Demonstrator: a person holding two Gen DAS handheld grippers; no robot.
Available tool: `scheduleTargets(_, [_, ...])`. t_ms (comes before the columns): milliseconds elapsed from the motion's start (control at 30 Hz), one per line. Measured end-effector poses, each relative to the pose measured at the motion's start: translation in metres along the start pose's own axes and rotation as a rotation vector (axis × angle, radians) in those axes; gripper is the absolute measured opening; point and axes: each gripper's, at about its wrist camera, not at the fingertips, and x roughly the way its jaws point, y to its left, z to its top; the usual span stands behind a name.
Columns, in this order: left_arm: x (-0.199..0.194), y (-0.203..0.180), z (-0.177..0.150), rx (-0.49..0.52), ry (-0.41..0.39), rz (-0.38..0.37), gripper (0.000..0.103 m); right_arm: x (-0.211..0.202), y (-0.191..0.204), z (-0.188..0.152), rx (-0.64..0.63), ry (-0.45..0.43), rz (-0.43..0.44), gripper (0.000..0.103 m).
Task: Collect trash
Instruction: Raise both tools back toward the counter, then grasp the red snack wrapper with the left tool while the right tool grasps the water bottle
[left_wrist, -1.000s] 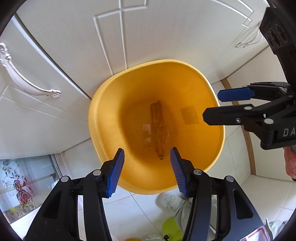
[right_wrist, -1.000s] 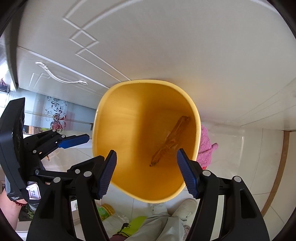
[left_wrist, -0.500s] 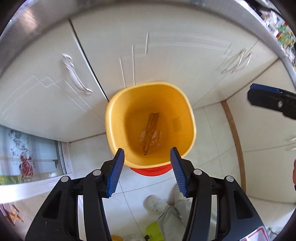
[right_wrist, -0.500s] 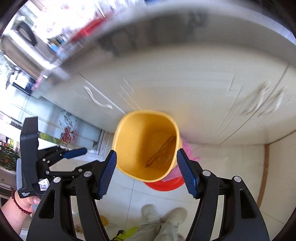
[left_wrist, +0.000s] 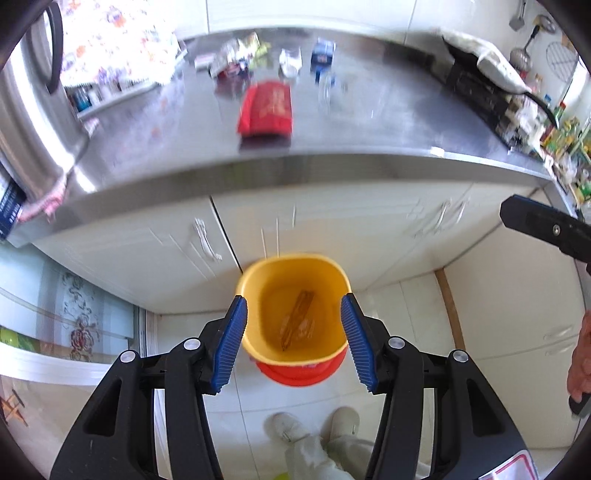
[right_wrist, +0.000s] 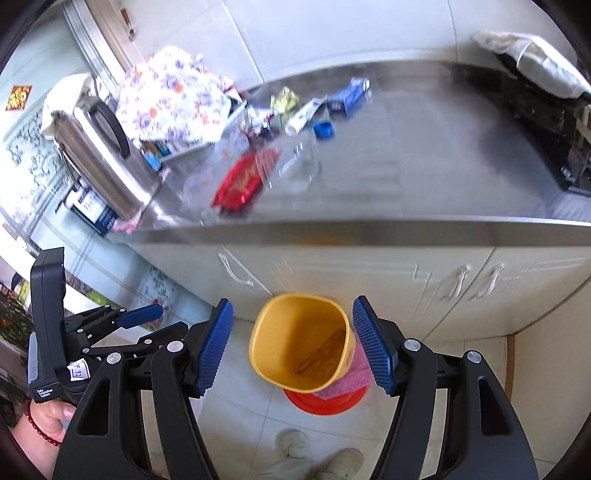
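Note:
A yellow bin (left_wrist: 295, 271) stands on the floor against the white cabinets, with a brown wrapper (left_wrist: 297, 319) lying in it. My left gripper (left_wrist: 293, 306) hangs open high above the bin with nothing between its blue pads. My right gripper (right_wrist: 292, 306) is open and empty too, and also high over the bin (right_wrist: 258, 347). On the steel counter (right_wrist: 424, 177) lie a red packet (left_wrist: 266, 109), a clear bottle (right_wrist: 303, 162), a blue carton (right_wrist: 347, 98) and several small wrappers. In the right wrist view the left gripper (right_wrist: 122, 325) shows at the left.
A red basin (left_wrist: 299, 373) and a pink bag (right_wrist: 351, 376) sit under the bin. A steel kettle (right_wrist: 99, 155) and a floral cloth (right_wrist: 173, 99) stand at the counter's left, a black stove (right_wrist: 535, 122) at its right. A person's shoes (left_wrist: 288, 424) are on the tiles.
Both grippers have risen well away from the bin, which now looks small. The counter with its trash has come into view. The jaws stand as before.

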Motion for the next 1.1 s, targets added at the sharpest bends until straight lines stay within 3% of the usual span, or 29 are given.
scheduleTargets(133, [-0.013,-0.004,0.02,0.002,-0.03,0.005,0.055,-0.008,0.005,0.015,0.003,-0.038,-0.012,0.068])
scheduleTargets(367, [-0.009,0.022,0.059,0.011,-0.046,-0.005,0.055,0.001,0.011,0.05,0.027,-0.097,-0.052,0.069])
scheduleTargets(433, [-0.002,0.028,0.069,0.012,-0.045,-0.011,0.058,0.008,0.013,0.06,0.041,-0.109,-0.066,0.079])
scheduleTargets(500, [0.004,0.034,0.077,0.015,-0.045,-0.011,0.059,0.018,0.015,0.07,0.048,-0.119,-0.083,0.081])
scheduleTargets(900, [0.04,0.034,0.121,0.074,-0.037,-0.114,0.064,0.074,0.02,0.103,0.108,-0.094,-0.123,0.083])
scheduleTargets(1100, [0.062,0.031,0.14,0.099,-0.015,-0.098,0.065,0.09,0.018,0.113,0.113,-0.077,-0.146,0.083])
